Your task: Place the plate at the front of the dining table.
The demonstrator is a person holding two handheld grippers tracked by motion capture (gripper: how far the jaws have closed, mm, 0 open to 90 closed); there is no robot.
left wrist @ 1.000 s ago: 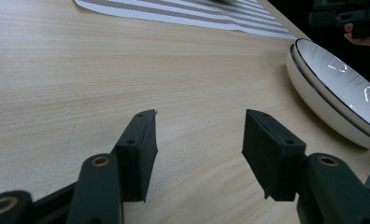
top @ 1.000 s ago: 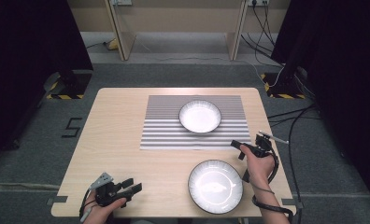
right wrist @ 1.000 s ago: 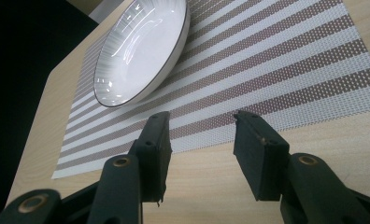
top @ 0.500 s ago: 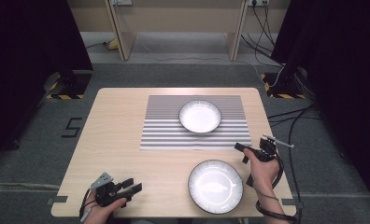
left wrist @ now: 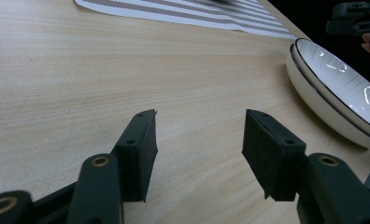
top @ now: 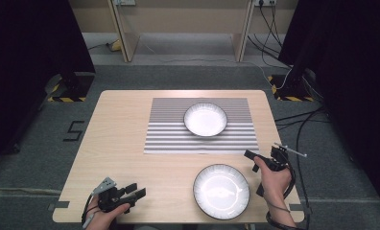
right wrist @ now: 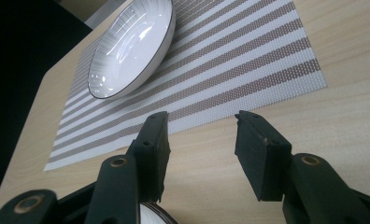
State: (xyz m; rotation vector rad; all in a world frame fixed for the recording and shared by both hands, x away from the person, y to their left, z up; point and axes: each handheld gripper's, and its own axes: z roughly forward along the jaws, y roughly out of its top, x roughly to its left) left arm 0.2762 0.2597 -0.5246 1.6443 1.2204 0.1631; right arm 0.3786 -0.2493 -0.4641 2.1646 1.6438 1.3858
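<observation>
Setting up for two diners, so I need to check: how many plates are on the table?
2. One plate sits on the striped placemat at the far middle of the table. The other plate lies on bare wood near the front edge, just left of the right gripper. Nothing seems hidden.

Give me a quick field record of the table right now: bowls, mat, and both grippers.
near bowl: white, dark rim, on bare wood near the front right edge
far bowl: same style, sits on the striped placemat
placemat: grey-and-white stripes, flat, far centre of table
left gripper: jaws open, empty, low over the front left of the table
right gripper: jaws open, empty, just right of the near bowl, not touching it
table: light wood
</observation>
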